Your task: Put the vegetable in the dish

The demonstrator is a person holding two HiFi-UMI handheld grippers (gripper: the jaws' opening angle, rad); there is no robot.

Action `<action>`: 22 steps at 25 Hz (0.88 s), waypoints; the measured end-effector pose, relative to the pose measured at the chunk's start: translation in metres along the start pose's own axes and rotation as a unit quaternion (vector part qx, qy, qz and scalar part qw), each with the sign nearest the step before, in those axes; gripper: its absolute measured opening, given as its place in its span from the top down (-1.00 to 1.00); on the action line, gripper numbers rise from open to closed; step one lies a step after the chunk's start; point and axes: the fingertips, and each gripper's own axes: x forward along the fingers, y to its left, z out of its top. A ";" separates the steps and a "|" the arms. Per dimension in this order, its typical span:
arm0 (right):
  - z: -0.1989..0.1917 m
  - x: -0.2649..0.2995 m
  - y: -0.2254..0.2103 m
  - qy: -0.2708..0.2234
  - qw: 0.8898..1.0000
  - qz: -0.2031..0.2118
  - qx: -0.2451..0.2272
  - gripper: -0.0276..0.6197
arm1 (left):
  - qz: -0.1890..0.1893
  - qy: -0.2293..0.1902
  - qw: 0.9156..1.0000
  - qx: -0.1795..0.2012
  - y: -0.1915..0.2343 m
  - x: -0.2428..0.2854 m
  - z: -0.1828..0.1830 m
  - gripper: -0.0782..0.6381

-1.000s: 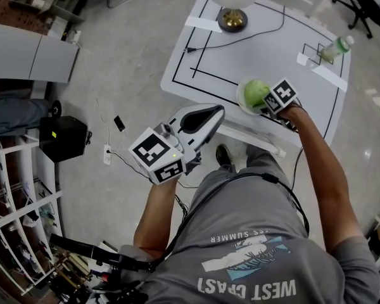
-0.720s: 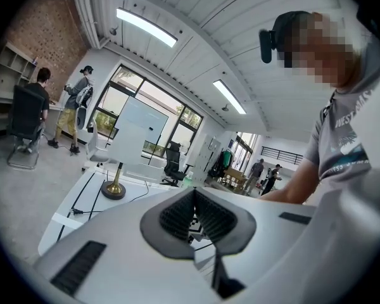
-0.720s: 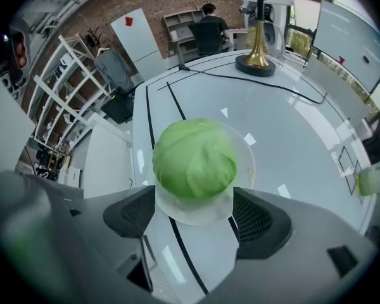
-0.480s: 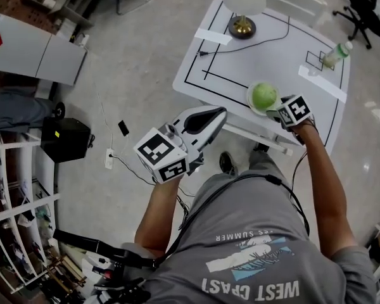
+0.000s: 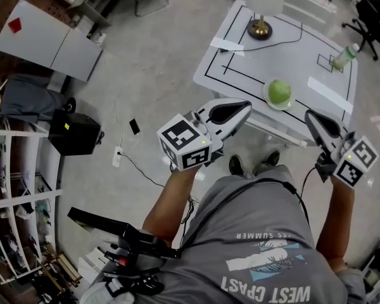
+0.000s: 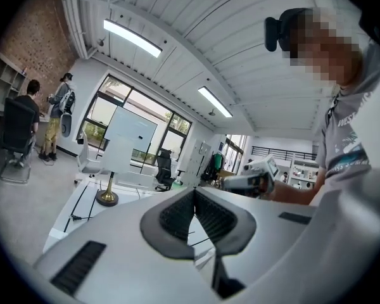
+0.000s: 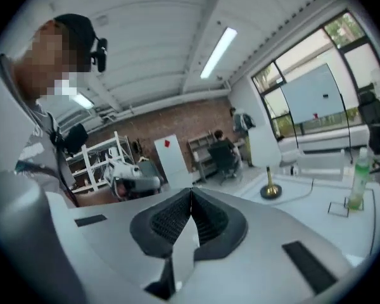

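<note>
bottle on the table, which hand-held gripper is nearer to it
Right. The right hand-held gripper hangs off the table edge on the bottle's side; the left hand-held gripper is farther, across the dish from it.

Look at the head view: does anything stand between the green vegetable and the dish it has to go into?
Nothing visible does. The green vegetable already sits in the white dish near the front edge of the table. The lamp and bottle stand farther back, well apart from it.
</note>
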 end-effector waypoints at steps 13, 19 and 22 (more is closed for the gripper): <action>0.047 -0.162 0.137 -0.119 0.978 -0.069 -0.155 0.90 | -0.005 0.004 0.999 0.031 -0.117 -0.004 -0.018 0.76; 0.021 -0.251 0.192 -0.125 0.976 -0.095 -0.151 0.90 | -0.014 0.027 0.998 0.047 -0.208 -0.014 -0.031 0.76; 0.002 -0.285 0.214 -0.130 0.975 -0.101 -0.151 0.90 | -0.022 0.028 0.998 0.055 -0.250 -0.023 -0.040 0.76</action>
